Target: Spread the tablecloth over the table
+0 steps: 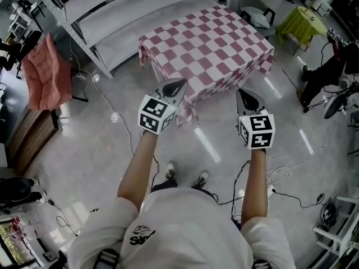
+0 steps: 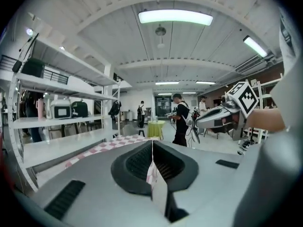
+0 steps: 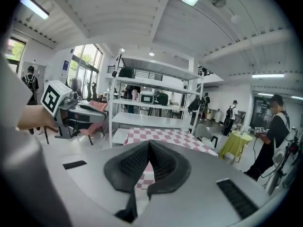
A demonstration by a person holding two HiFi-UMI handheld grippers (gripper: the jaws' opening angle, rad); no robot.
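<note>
Red-and-white checked tablecloth [image 2: 152, 173] sits as a thin fold between the pressed-together jaws of the left gripper [image 2: 152, 150]; only the left gripper view shows that pinch. In the right gripper view the jaws of the right gripper [image 3: 149, 148] also meet at their tips, and larger, nearer checks of the same cloth fill the slit below them. The head view cannot show either grip. It does show the left gripper [image 1: 180, 84] and right gripper [image 1: 240, 92] held up side by side at the near edge of the tablecloth [image 1: 207, 43], with one loose corner hanging under the left one. From there the cloth runs away over the whole worktop, which is hidden under it, and droops at the left corner and the right side. Each gripper view also catches the other gripper off to one side. A shelf rack [image 1: 112, 15] stands close along the far left edge of the cloth. A chair [image 1: 258, 15] and a small green table [image 1: 303, 21] stand off the far right corner. Pale floor [image 1: 112, 150] lies open on the near and left sides, though cables [image 1: 130, 133] trail across it near the feet. A pink cloth [image 1: 45, 74] hangs well to the left. A person in black [image 2: 180, 119], unseen from the head, stands beyond the green table.
</note>
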